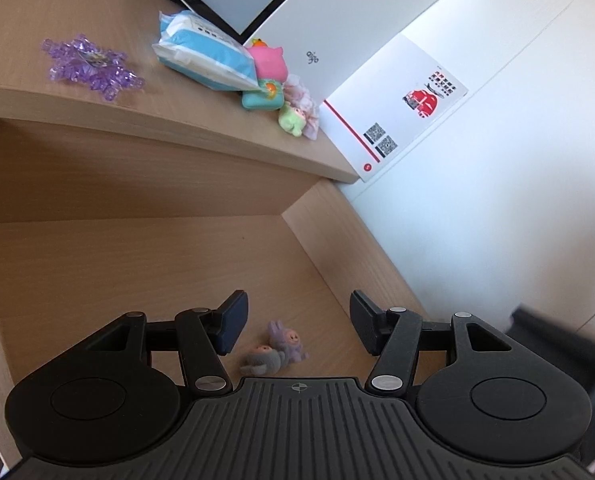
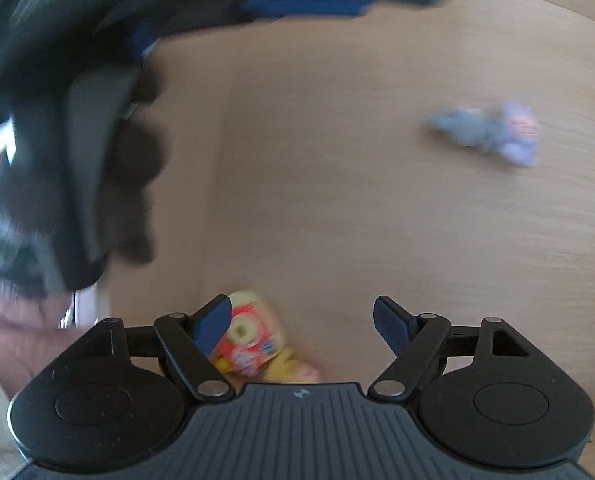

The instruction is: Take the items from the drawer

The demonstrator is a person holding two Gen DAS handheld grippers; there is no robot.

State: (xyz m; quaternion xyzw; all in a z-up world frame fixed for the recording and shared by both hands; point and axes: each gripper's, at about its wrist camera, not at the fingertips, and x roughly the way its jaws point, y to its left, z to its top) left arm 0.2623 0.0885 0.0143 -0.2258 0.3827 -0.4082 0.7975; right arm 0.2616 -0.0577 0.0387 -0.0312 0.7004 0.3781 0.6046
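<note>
An open wooden drawer was seen from above. The left gripper was held wide and empty over its floor, apparently lined up on two small plush toys, one grey and one lilac with pink faces, lying together just below the fingers. The right gripper was also spread wide, nothing pressed between its pads; a small red-and-yellow packet lay beside its left finger in the drawer's corner, blurred. On the desk top above, a purple snowflake, a tissue pack and soft toys were laid, probably already removed.
</note>
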